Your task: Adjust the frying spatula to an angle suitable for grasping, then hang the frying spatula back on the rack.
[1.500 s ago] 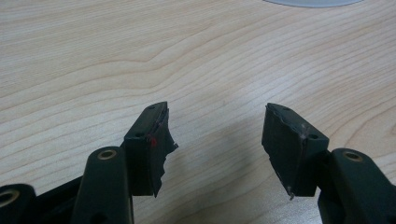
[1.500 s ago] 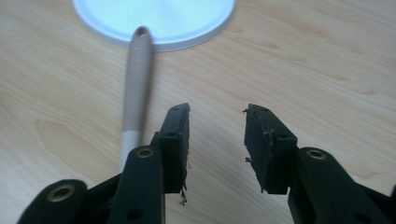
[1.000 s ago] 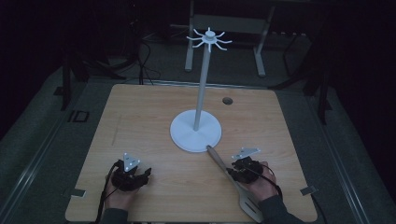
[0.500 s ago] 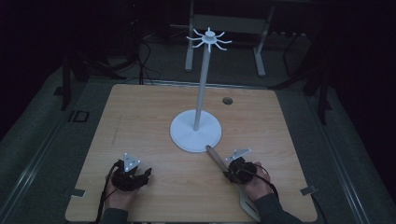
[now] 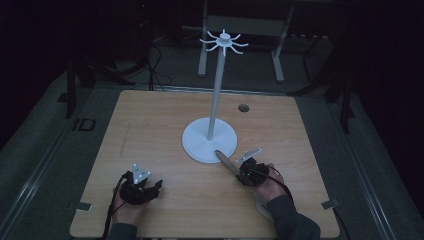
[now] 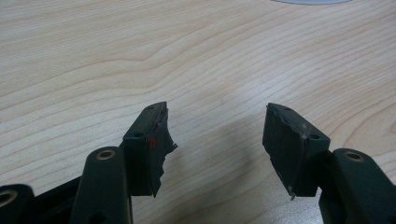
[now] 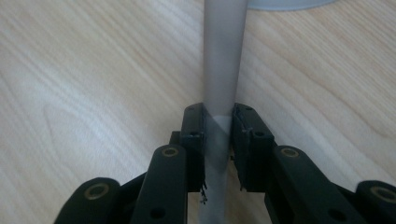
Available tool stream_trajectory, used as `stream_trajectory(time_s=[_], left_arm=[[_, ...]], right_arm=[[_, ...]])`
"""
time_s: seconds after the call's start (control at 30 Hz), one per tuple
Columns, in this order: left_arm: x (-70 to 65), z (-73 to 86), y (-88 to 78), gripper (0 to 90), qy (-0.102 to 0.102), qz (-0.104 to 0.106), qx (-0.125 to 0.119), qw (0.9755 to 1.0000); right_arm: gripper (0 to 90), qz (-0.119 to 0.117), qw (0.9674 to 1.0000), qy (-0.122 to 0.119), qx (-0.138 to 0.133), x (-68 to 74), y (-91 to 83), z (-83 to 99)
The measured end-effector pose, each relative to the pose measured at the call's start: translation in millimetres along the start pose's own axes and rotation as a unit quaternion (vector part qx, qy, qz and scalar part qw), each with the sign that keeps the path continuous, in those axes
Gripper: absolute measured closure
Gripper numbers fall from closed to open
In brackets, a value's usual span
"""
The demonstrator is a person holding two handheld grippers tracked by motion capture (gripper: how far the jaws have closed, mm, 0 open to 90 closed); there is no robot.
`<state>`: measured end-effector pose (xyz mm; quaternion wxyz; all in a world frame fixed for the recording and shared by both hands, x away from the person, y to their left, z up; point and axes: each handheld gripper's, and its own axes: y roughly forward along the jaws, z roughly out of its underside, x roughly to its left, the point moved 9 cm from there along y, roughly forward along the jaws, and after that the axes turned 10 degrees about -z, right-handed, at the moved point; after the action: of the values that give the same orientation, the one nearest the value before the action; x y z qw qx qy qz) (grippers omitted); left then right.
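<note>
A white stand (image 5: pixel 216 95) with a round base (image 5: pixel 197 145) and a ring of hooks (image 5: pixel 224 41) at its top rises from the middle of the wooden table (image 5: pixel 165 120). My right gripper (image 5: pixel 244 171) is shut on the handle of a long utensil (image 5: pixel 225 160), whose tip reaches the base's near edge. The right gripper view has the grey handle (image 7: pixel 224 56) pinched between the jaws of the right gripper (image 7: pixel 218 122). The utensil's pale head (image 5: pixel 262 207) lies under the wrist. My left gripper (image 5: pixel 149 188) rests at the front left, and the left gripper (image 6: pixel 217 128) is open and holds nothing.
A small dark hole (image 5: pixel 243 107) sits in the table behind the stand on the right. Metal clips (image 5: pixel 328 203) mark the front corners. Grey floor surrounds the table, with a table frame (image 5: pixel 277 50) beyond the far edge.
My right gripper has moved forward and left with the utensil, bringing the handle tip onto the edge of the stand's base. The left gripper has stayed put.
</note>
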<state>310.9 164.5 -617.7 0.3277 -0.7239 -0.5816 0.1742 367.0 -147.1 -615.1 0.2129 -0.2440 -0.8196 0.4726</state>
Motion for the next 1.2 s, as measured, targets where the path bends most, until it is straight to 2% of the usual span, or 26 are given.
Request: stream_trajectory(time_s=[0.13,0.33,0.57,0.77,0.93,1.2], left_arm=[[-0.3,0.1,0.2,41.1,0.000,0.001,0.000,1.0000],[-0.2,0.1,0.2,41.1,0.000,0.000,0.000,1.0000],[0.6,-0.1,0.3,41.1,-0.001,0.000,0.001,1.0000],[-0.2,-0.2,0.5,41.1,0.000,0.000,0.001,1.0000],[-0.2,-0.4,0.2,41.1,0.001,-0.001,0.001,1.0000],[0.0,-0.2,0.4,41.1,0.001,-0.002,0.001,1.0000]], right_arm=[[73.4,-0.007,0.9999,0.010,0.004,-2.4,5.2,-6.5],[72.2,-0.004,0.9998,0.016,0.007,-3.2,9.2,-14.5],[74.4,0.008,0.9999,0.007,0.002,-3.3,10.8,-17.7],[74.3,0.011,0.9999,0.009,-0.008,-3.1,9.7,-17.7],[74.3,0.017,0.9996,0.009,-0.020,-2.6,4.1,-19.4],[74.3,0.021,0.9978,0.011,-0.061,1.2,-11.8,-27.7]])
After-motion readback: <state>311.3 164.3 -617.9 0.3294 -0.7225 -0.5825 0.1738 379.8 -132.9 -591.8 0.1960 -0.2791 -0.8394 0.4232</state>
